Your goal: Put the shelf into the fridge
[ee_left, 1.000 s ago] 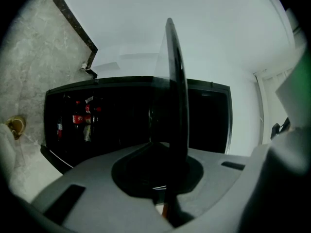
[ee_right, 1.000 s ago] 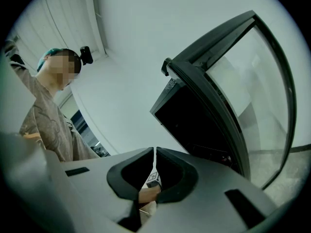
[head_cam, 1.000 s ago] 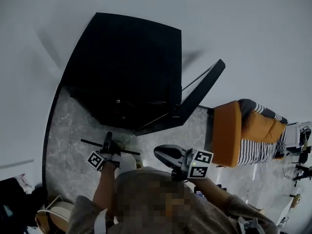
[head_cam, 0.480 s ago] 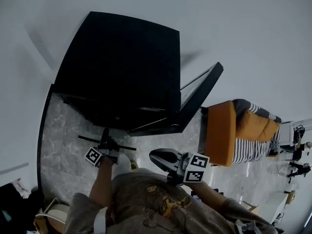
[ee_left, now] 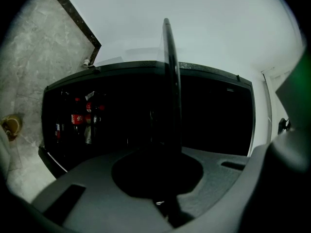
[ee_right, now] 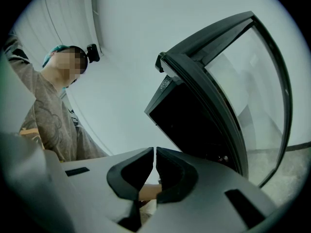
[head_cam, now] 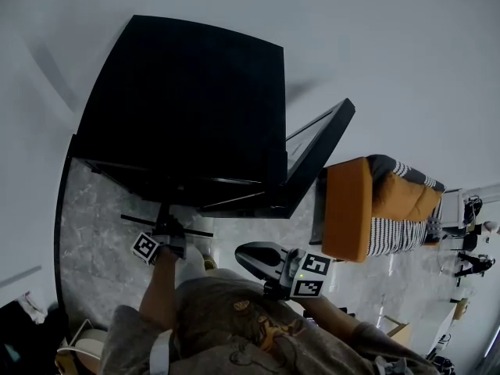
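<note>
The shelf [head_cam: 141, 222] is a thin dark panel, seen edge-on as a slim bar just below the black fridge [head_cam: 187, 100]. My left gripper [head_cam: 166, 226] is shut on its middle. In the left gripper view the shelf [ee_left: 170, 81] stands upright from the jaws of the left gripper [ee_left: 167, 152], before the dark fridge opening [ee_left: 214, 115]. The fridge door [head_cam: 316, 155] hangs open to the right. My right gripper [head_cam: 244, 253] hovers lower right of the shelf, shut and empty. In the right gripper view the right gripper [ee_right: 155, 154] points at the glass door [ee_right: 233, 81].
Red-labelled bottles [ee_left: 80, 118] stand inside the fridge at the left. An orange sofa [head_cam: 348, 209] with striped cushions [head_cam: 398, 237] sits right of the door. Grey marble floor [head_cam: 94, 233] lies below the fridge. A dark skirting strip [ee_left: 77, 18] runs along the wall.
My left gripper has carried the shelf closer to the fridge front. The right gripper has drifted a little left with it, still shut.
</note>
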The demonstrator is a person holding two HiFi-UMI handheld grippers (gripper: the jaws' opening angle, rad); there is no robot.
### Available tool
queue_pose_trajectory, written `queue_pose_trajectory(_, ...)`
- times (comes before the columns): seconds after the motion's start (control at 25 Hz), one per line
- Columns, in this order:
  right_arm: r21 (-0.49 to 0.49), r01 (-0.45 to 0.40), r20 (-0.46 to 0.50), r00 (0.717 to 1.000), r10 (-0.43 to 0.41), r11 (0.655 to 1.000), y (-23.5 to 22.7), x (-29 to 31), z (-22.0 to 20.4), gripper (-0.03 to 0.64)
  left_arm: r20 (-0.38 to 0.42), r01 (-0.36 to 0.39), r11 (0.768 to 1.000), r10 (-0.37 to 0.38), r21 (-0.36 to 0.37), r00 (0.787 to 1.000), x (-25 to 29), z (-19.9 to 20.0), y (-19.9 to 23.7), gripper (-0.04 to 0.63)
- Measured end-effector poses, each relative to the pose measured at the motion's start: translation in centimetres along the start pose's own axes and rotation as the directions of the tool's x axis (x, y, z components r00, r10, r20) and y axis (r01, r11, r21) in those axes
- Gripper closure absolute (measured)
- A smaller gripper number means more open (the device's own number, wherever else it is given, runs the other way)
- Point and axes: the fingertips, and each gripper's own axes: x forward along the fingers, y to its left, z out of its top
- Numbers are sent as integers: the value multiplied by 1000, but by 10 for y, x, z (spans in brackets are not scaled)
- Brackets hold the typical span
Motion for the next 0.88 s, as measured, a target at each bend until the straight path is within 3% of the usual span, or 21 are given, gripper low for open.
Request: queue_pose_trajectory(0.88, 32, 37, -4, 999, -37, 999, -3, 12, -8, 588, 30, 24, 999, -22, -44, 999, 39, 3, 18, 578)
